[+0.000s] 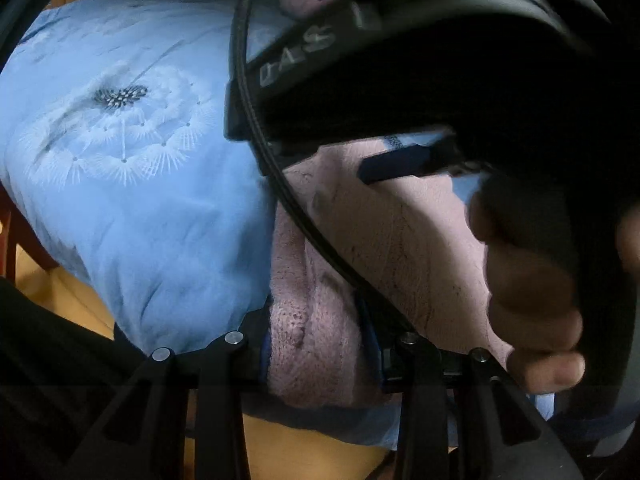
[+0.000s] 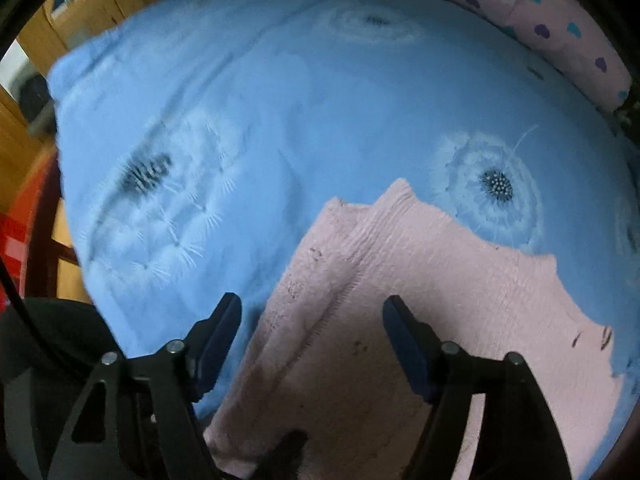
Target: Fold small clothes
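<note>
- Between the left gripper (image 1: pixel 316 356) jaws, a bunched fold of the pink knit garment (image 1: pixel 400 240) is clamped.
- Right gripper (image 2: pixel 312 344) hovers released above it, garment stretching forward-right across the bed (image 2: pixel 280 100).

Open: blue bedspread (image 2: pixel 320 100) spreads bare to the left and far side of the pink knit garment (image 2: pixel 400 320) | Blocked: heart-print pillow (image 2: pixel 560 40) lines the far right edge | Close: right hand-held gripper (image 1: pixel 400 168) and cable (image 1: pixel 280 180) crowd the left hand-held gripper's (image 1: pixel 320 344) right side

tongs (image 2: pixel 312 344): black arms | blue pads (image 2: pixel 404 344) | silver screws (round) | black cable (image 1: pixel 304 224)
</note>
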A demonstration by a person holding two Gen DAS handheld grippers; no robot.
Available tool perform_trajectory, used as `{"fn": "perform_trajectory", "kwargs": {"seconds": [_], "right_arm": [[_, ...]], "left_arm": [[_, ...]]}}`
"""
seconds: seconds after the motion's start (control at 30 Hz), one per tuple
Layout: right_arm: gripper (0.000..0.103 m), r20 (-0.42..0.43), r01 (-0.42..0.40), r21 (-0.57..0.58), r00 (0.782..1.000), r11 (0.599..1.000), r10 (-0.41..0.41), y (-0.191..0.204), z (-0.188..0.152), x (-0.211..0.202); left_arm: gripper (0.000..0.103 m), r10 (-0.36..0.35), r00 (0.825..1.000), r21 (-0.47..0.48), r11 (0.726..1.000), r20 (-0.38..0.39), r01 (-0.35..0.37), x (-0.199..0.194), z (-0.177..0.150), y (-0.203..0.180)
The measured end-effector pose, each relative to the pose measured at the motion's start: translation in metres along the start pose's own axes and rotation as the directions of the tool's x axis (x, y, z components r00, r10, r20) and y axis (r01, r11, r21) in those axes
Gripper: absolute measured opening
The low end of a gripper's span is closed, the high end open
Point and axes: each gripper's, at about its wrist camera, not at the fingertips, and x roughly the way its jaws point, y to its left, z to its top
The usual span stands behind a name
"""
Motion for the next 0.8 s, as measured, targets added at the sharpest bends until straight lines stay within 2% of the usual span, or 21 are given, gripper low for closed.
{"fn": "perform_trajectory", "kwargs": {"seconds": [0.27,0.4,0.57,0.67,0.73,0.8], "right_arm": [[0.073,-0.122,0.119,-0.094,0.984,0.988,-0.130,0.020,0.017,0.030],[0.075,-0.164,0.166,-0.088,0.970,0.982,-0.179,0.027,0.022,0.039],[0.075,-0.209,0.168,-0.067,0.961,0.983,-0.179,0.028,0.031,0.046],[0.066,-0.198,0.175,-0.048,0.963,0.983,-0.181,0.023,0.035,0.045],[0.045,-0.185,0.201,-0.036,0.961,0.979,-0.204,0.022,0.035,0.045],[0.031,-0.187,0.213,0.003,0.960,0.977,-0.209,0.019,0.038,0.043]], "left_arm": [[0.017,0.003,1.000,0.014,1.000,-0.007,-0.003,0.000,0.001,-0.003],[0.017,0.007,1.000,0.016,1.000,-0.008,-0.006,-0.001,0.002,-0.004],[0.017,0.000,1.000,0.018,1.000,-0.012,0.001,-0.001,0.003,-0.005],[0.017,-0.003,1.000,0.019,1.000,-0.015,0.004,-0.001,0.003,-0.005],[0.015,-0.005,1.000,0.026,1.000,-0.015,0.005,-0.001,0.004,-0.005],[0.012,-0.008,1.000,0.033,0.999,-0.017,0.009,-0.001,0.005,-0.003]]}}
